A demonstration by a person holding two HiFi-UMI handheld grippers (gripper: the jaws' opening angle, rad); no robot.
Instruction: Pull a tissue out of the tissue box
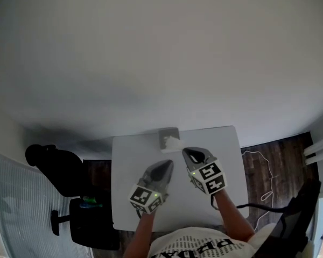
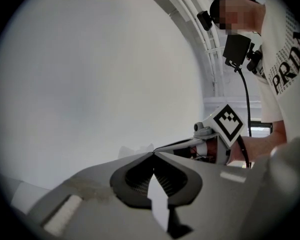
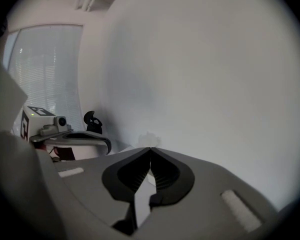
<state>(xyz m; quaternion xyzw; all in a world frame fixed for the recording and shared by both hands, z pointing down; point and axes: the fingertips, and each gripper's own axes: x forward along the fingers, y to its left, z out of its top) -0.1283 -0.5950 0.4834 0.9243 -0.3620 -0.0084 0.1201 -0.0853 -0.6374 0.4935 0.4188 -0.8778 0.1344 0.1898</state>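
Observation:
A grey tissue box (image 1: pixel 168 137) stands at the far edge of the white table (image 1: pixel 226 144), with a white tissue (image 1: pixel 173 143) sticking up out of its top. Both grippers hover over the table just short of the box. My left gripper (image 1: pixel 167 165) is shut with nothing between its jaws, and my right gripper (image 1: pixel 188 153) is shut and empty too, its tip close to the tissue. In the left gripper view the shut jaw tips (image 2: pixel 153 154) meet in front of the tissue (image 2: pixel 136 150). The right gripper view shows its tips (image 3: pixel 150 148) closed just below the tissue (image 3: pixel 149 138).
A black office chair (image 1: pixel 70 173) stands left of the table. A thin cable (image 1: pixel 265 168) lies on the dark wood floor at the right. A white wall rises behind the table. Window blinds (image 3: pixel 45 69) show at the left of the right gripper view.

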